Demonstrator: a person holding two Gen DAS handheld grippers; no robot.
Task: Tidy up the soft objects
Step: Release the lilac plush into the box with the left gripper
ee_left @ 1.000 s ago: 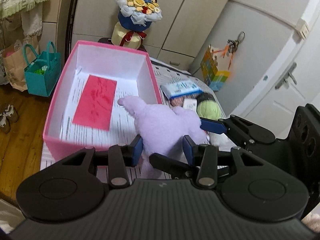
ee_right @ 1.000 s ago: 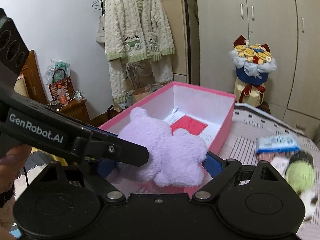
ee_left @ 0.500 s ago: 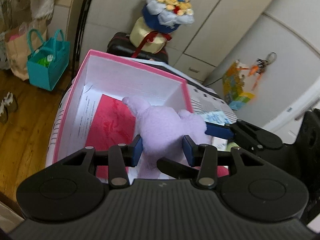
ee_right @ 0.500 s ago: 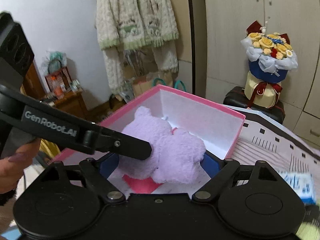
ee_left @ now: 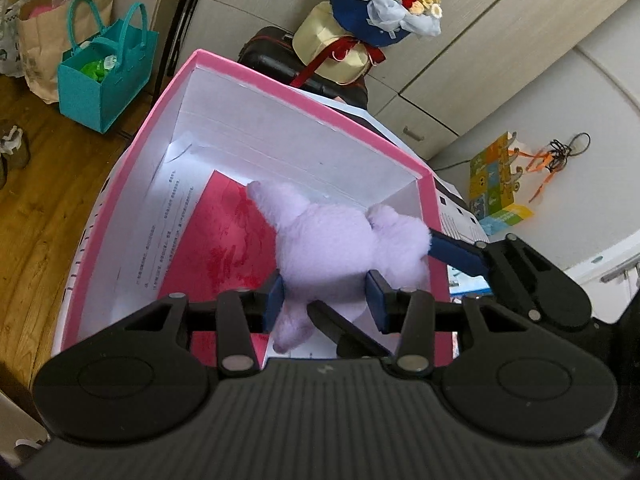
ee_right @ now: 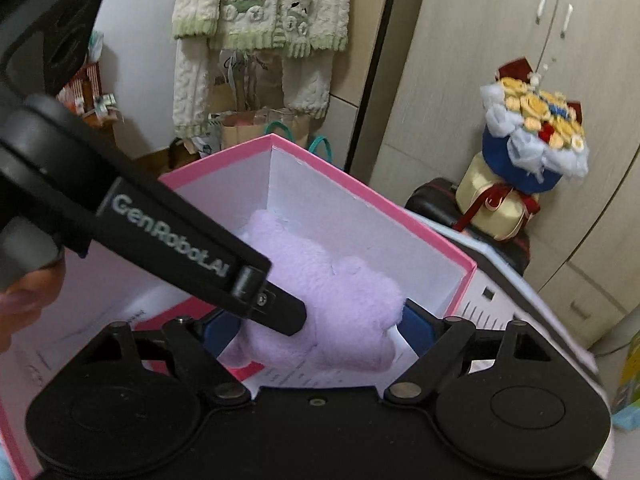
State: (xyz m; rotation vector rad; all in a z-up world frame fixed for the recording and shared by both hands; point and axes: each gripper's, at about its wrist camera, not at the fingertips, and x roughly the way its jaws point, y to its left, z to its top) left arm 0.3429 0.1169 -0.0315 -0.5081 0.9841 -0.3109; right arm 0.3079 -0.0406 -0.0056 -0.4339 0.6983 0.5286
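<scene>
Pink box [ee_left: 424,184] interior, lilac plush [ee_left: 340,240] now lowered inside, both grippers clamped

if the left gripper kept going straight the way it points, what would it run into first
The left gripper already clamps the purple plush toy. Beyond it, probably the red sheet on the pink box floor, though depth is unclear.
</scene>
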